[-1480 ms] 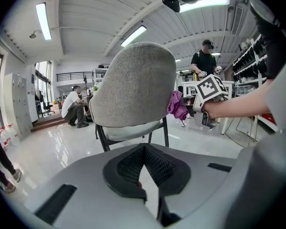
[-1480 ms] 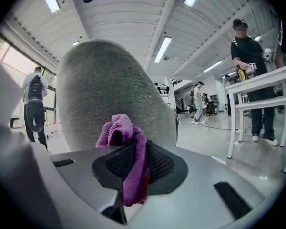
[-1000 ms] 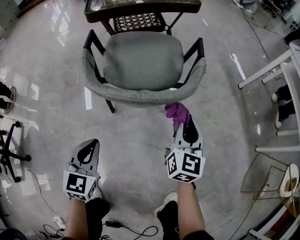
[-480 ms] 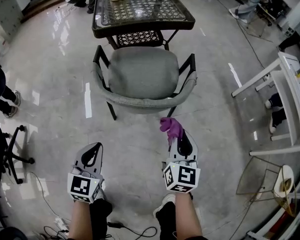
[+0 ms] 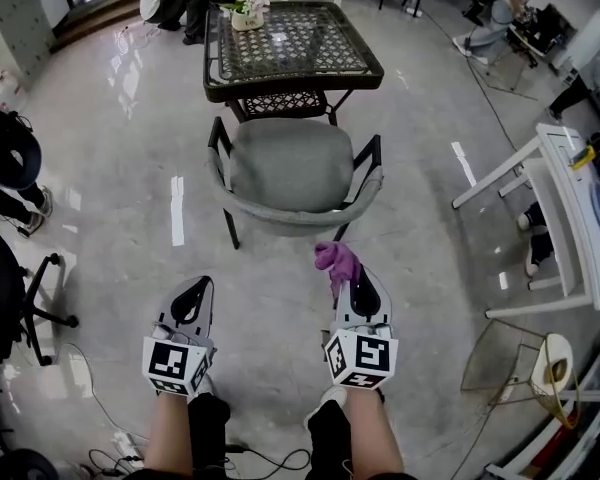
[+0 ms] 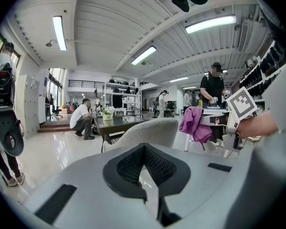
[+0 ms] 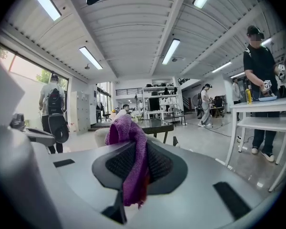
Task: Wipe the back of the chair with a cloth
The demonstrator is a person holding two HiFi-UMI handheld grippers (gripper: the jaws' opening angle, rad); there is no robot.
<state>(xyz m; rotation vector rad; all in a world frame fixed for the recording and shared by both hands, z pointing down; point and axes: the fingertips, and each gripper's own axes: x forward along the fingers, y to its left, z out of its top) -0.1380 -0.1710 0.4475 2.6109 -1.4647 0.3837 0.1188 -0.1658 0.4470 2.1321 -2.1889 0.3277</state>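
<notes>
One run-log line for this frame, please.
right gripper: shut on purple cloth | left gripper: shut, empty | cloth short of grey chair back

Bright ceiling strip lights glare off the glossy floor — fisheye-bent, dark-cornered edges.

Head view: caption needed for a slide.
Right gripper holds a purple cloth short of the grey chair; left gripper empty.
</notes>
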